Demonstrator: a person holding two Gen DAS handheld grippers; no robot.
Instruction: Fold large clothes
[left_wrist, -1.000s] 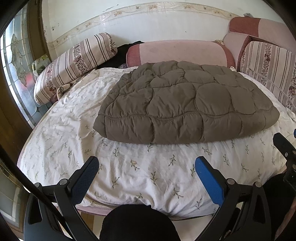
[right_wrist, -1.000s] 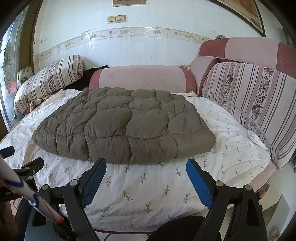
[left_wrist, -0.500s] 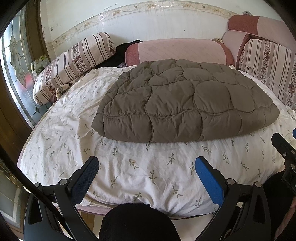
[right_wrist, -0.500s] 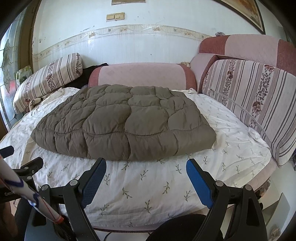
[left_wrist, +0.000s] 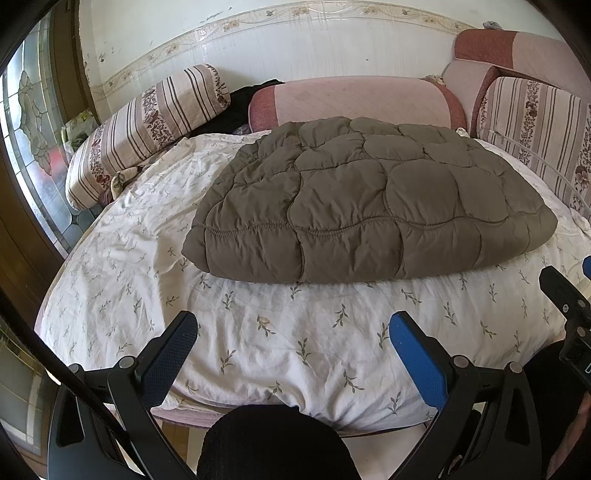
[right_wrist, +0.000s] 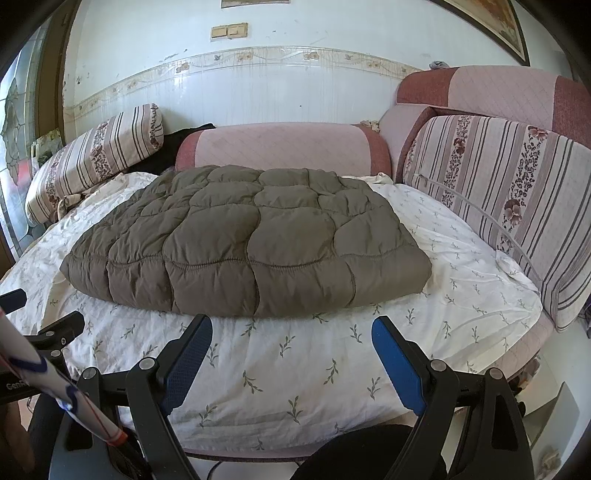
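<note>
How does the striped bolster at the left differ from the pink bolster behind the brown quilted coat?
The striped bolster bears brown stripes and flower bands; the pink bolster is plain pink with darker red ends. The striped one lies slanted along the left edge of the bed; the pink one lies straight across the far edge, behind the brown quilted coat. Both are long and padded.

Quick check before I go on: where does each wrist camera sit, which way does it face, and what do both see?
Left wrist: behind the open left gripper, facing across the bed sheet to the brown quilted jacket; right gripper at the right edge.
Right wrist: behind the open right gripper, facing the same jacket; left gripper at the left edge.
Shared: jacket, sheet, pink cushion.
</note>
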